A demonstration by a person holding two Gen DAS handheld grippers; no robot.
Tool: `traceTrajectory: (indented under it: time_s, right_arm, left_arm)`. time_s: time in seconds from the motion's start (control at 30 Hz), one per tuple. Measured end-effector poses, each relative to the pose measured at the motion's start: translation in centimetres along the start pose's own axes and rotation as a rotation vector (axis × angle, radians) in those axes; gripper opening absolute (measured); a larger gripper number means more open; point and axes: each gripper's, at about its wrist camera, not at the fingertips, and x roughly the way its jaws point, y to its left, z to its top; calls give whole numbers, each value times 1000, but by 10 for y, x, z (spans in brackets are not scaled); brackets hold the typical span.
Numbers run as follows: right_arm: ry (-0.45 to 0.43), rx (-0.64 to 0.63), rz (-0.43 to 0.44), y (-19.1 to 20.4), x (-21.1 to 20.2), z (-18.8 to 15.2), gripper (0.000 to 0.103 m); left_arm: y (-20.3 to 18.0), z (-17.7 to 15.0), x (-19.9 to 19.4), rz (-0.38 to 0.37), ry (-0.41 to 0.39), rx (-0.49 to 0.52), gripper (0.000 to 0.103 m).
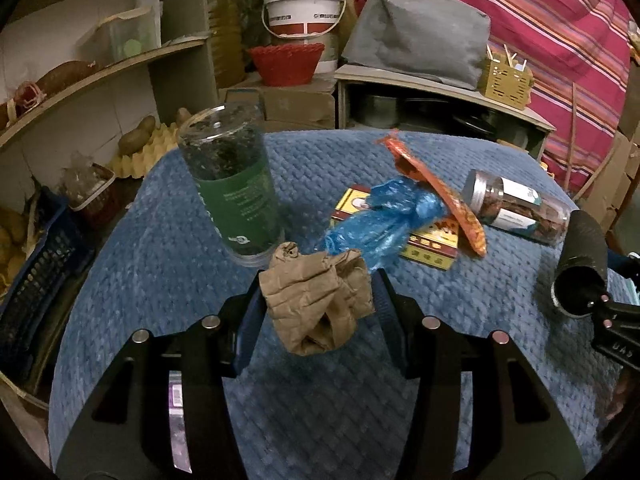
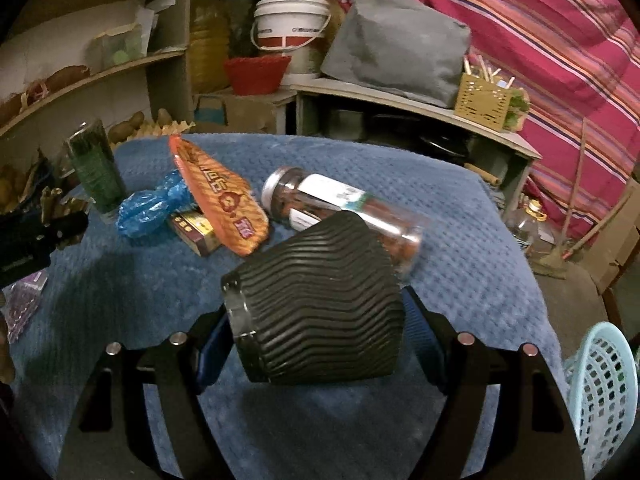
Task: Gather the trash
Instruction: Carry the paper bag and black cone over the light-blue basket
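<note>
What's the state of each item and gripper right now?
left gripper: shut on crumpled brown paper, held off the cloth
right gripper: shut on black ribbed cup, tilted
tall glass: upright
clear jar: on its side, lid on
blue plastic bag: bunched, on the small box
orange wrapper: lying across box

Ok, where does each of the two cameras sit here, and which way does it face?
Left wrist: behind the left gripper, angled down over the blue-covered table; own fingers clamp a crumpled brown paper bag.
Right wrist: behind the right gripper, angled down likewise; own fingers hold a black ribbed cup.
Shared: orange wrapper, blue plastic bag, lying jar, white bucket.
</note>
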Motion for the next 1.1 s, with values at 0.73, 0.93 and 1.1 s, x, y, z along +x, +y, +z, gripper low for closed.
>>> traceTrajectory:
  time_s: [0.73, 0.93, 1.1]
  right_arm:
    - [-86, 171, -115, -123, -81, -38, 77]
    - [-110, 211, -178, -170, -102, -48, 77]
    - [-109, 255, -235, -211, -114, -62, 77]
  left_arm:
    - [-130, -10, -19, -90, -42, 123, 51]
    - [-187, -20, -30, -129, -75, 207, 51]
    - [-232, -21, -44, -182, -101, 239, 51]
